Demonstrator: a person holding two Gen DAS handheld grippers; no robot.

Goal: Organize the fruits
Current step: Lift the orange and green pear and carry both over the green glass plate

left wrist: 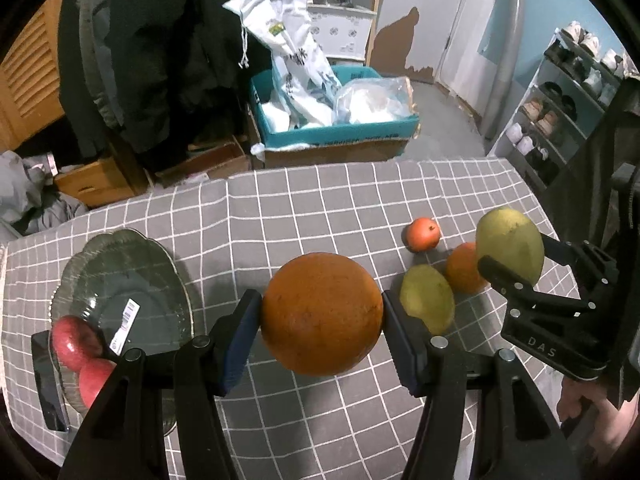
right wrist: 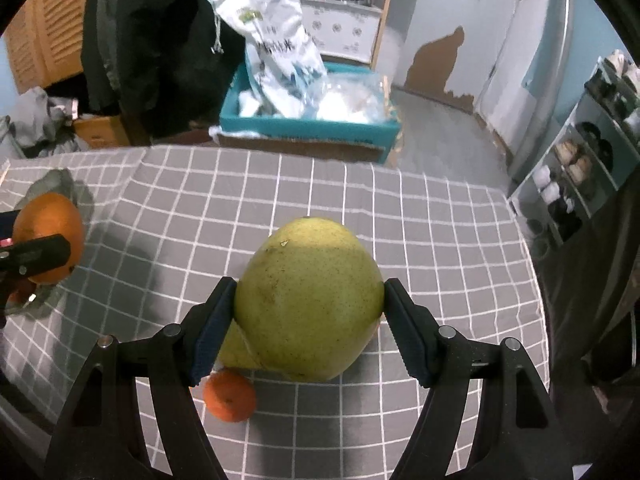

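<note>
My left gripper (left wrist: 322, 314) is shut on a large orange (left wrist: 322, 314) and holds it above the grey checked cloth. A dark glass plate (left wrist: 132, 280) lies to its left with two red apples (left wrist: 76, 342) at its near edge. My right gripper (right wrist: 308, 316) is shut on a green pear (right wrist: 308, 300), lifted off the cloth; it also shows in the left wrist view (left wrist: 510, 246). On the cloth lie another green pear (left wrist: 428, 298), an orange (left wrist: 464, 268) and a small red-orange fruit (left wrist: 423, 234). A small orange (right wrist: 229, 396) lies under the right gripper.
The table's far edge drops to the floor, where a blue cardboard box (left wrist: 336, 128) holds white bags. A shoe rack (left wrist: 560, 100) stands at the right. Dark clothes hang at the back left. A dark phone-like object (left wrist: 46, 380) lies left of the plate.
</note>
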